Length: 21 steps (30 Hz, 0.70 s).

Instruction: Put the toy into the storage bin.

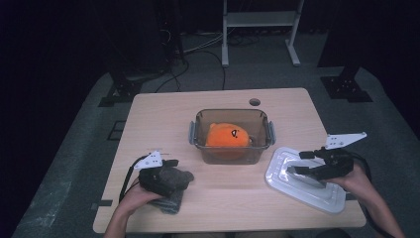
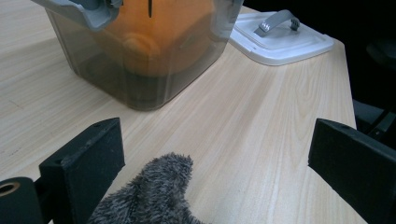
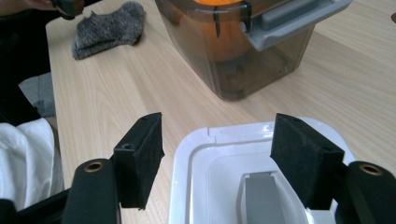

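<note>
A clear plastic container (image 1: pixel 230 148) with grey latches stands mid-table, and an orange plush toy (image 1: pixel 227 136) lies inside it. Its white lid (image 1: pixel 317 193) with a grey handle (image 3: pixel 261 196) lies flat at the right. My right gripper (image 1: pixel 297 162) hovers low over the lid, open, one jaw on each side of the handle (image 3: pixel 217 123). At the front left, a grey fuzzy cloth (image 1: pixel 171 198) lies on the table. My left gripper (image 1: pixel 181 169) rests over it, open. The cloth's tip (image 2: pixel 161 186) pokes up between the wide-apart jaws (image 2: pixel 215 128), nearer the left one.
The wooden table (image 1: pixel 148 124) has a round cable hole (image 1: pixel 254 102) at the back. From the left gripper view the container (image 2: pixel 140 56) is close ahead, with the lid (image 2: pixel 280 42) beyond it. Past the table are a dark floor, cables and a white stand (image 1: pixel 260 29).
</note>
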{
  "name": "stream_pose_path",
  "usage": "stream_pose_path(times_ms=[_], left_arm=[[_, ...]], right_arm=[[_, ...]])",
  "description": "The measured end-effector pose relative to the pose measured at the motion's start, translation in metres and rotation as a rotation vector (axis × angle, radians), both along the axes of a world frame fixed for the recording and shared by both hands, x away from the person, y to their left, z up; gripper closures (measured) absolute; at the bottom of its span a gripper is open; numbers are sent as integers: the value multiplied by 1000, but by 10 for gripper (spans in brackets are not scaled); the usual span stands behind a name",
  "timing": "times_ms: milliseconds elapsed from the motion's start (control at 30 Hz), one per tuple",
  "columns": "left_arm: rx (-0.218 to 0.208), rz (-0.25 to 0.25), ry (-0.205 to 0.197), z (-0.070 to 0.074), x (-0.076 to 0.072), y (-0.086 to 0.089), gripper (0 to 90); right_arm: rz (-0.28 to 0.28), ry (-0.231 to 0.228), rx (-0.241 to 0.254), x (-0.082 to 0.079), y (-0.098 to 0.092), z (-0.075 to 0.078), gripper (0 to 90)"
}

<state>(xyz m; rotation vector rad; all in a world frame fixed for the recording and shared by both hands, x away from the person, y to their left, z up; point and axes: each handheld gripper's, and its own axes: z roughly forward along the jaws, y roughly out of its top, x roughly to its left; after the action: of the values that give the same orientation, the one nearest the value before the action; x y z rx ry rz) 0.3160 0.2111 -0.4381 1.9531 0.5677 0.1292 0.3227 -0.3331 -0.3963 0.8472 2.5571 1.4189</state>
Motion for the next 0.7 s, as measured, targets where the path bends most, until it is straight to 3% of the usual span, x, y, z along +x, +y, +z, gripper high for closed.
stream_pose_path(times_ms=[433,700], left_arm=[[2,8,-11,2,2,3,28],[4,-4,-13,2,5,-1,28]], right_arm=[[-19,-31,6,-9,-8,-5,321],[-36,-13,-14,-15,-14,-15,317]])
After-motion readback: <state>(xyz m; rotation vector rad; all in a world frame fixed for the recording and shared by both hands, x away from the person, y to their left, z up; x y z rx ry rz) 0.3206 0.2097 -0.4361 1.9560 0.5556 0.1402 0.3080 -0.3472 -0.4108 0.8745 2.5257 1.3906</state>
